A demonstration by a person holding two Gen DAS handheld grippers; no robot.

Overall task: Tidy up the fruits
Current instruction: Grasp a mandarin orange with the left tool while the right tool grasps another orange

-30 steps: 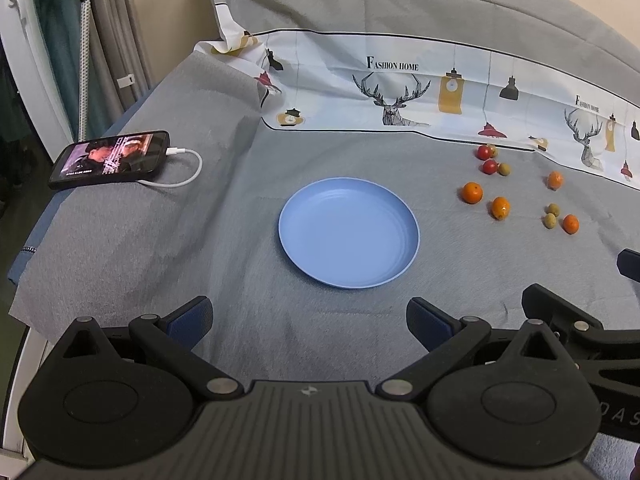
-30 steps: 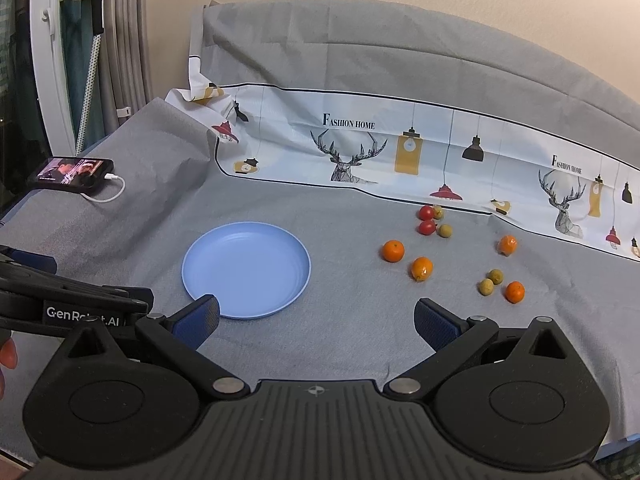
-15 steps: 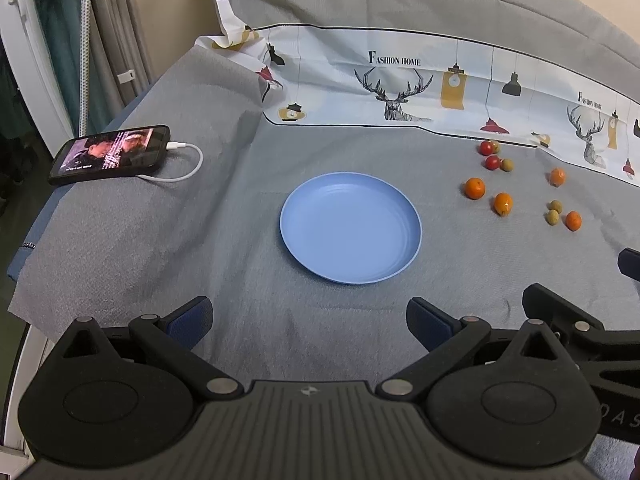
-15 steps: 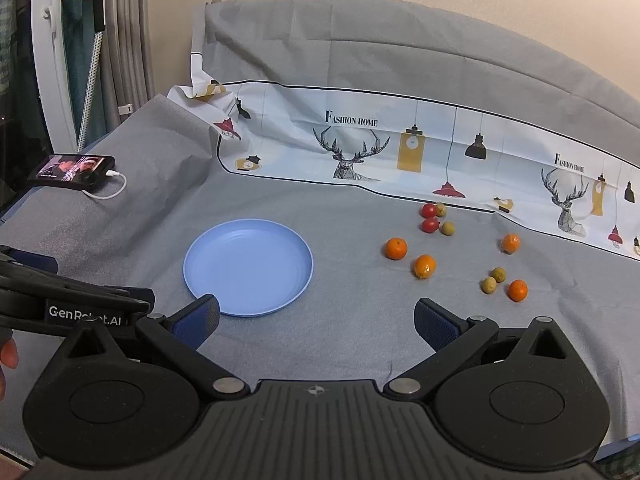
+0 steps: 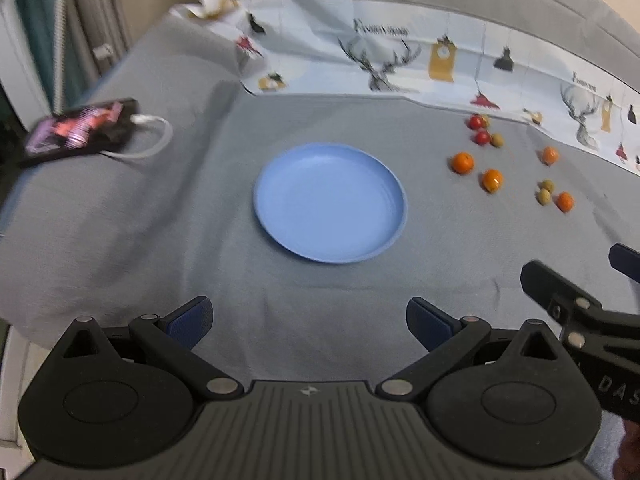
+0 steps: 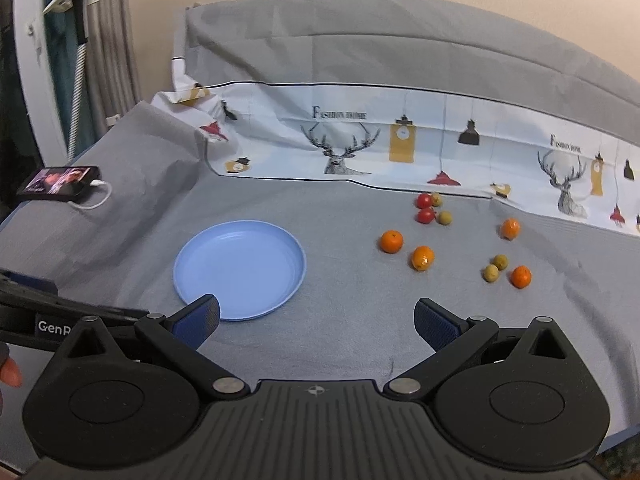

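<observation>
A round, shallow blue plate (image 6: 240, 270) with a smooth matte finish and a low raised rim lies flat on the surface (image 6: 352, 320), which is covered in a soft grey felt-like cloth; nothing is in the plate. To its right the fruits are scattered loose on the cloth, well apart from the plate: four small glossy oranges, the nearest two at (image 6: 391, 241) and (image 6: 423, 258), two red cherry tomatoes (image 6: 424, 208) close together, and four dull olive-green round fruits, one pair (image 6: 495, 267) touching or almost so. Behind them runs a creased white printed sheet (image 6: 400, 140) with deer heads and lamps. A dark phone (image 6: 58, 182) with a lit screen and a white cable lies at the far left.

The left hand-held gripper (image 5: 309, 320) hangs released over the cloth near the plate's front edge, blue ribbed pads wide apart and holding nothing. The right hand-held gripper (image 6: 316, 318) is likewise spread and unloaded, its left pad overlapping the plate's near rim in view.
</observation>
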